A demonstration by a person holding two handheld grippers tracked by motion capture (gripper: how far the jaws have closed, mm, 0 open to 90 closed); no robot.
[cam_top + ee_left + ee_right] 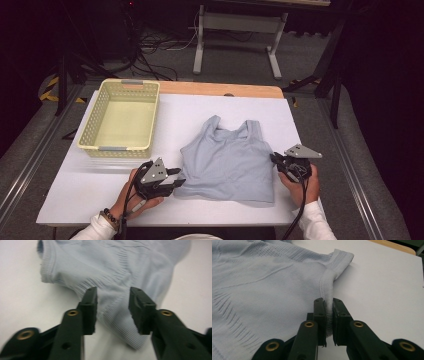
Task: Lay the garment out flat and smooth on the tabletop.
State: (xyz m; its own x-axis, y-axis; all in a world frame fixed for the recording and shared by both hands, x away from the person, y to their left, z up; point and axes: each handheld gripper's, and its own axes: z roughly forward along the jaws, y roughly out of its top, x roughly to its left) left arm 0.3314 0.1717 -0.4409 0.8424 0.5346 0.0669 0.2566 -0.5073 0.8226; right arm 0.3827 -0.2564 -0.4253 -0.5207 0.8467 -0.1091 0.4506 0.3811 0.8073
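Note:
A light blue ribbed tank top (227,160) lies flat on the white table (75,185), straps toward the far side. My left gripper (175,179) sits at its near left hem corner, open, with the ribbed hem (113,315) lying between the two spread jaws. My right gripper (276,161) is at the top's right edge, shut on the ribbed armhole trim (327,290), which rises out from between its jaws. A hand holds each gripper from the near edge.
A pale yellow perforated basket (86,134) stands at the table's far left with nothing visible inside. Beyond the table's wooden far edge (220,89) are a metal stand and cables on the floor. Bare tabletop shows right of the shirt (387,277).

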